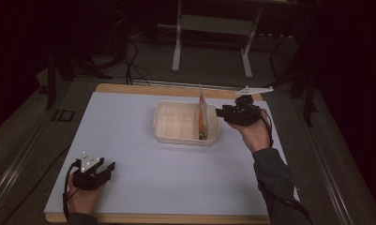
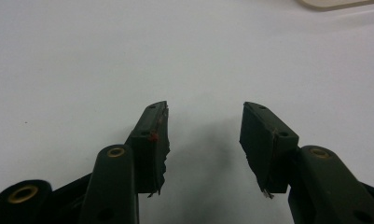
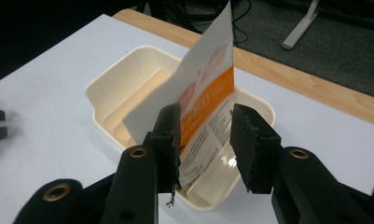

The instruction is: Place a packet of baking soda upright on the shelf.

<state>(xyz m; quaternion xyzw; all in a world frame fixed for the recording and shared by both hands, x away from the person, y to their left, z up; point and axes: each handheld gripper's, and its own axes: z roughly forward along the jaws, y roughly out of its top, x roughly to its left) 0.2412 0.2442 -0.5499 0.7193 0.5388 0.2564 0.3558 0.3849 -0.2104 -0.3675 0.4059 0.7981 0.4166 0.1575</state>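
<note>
- High view: a cream tray (image 1: 176,123) sits on the white table (image 1: 129,140), nearer the far edge than the near one and toward the right side.
- A white and orange packet (image 1: 203,117) stands on edge inside the tray, at its right end, with its top rising above the rim.
- The right gripper (image 1: 219,112) is held by a hand (image 1: 256,133) just beside the tray's right end, pointing at the packet.
- Right gripper view: the jaws stand spread, with the packet (image 3: 208,98) behind them; the left jaw overlaps the packet's lower edge, and I cannot tell whether it touches. The right jaw is clear of it. Nothing is pinched.
- In the same view the packet leans, its lower end down inside the tray (image 3: 124,88).
- The left gripper (image 1: 108,168) rests near the near left corner of the table, well apart from the tray, held by the other hand (image 1: 82,197).
- Left gripper view: the left gripper (image 2: 205,140) has its jaws spread over bare white table, with nothing between them; a corner of the tray (image 2: 334,3) shows at the top right.
</note>
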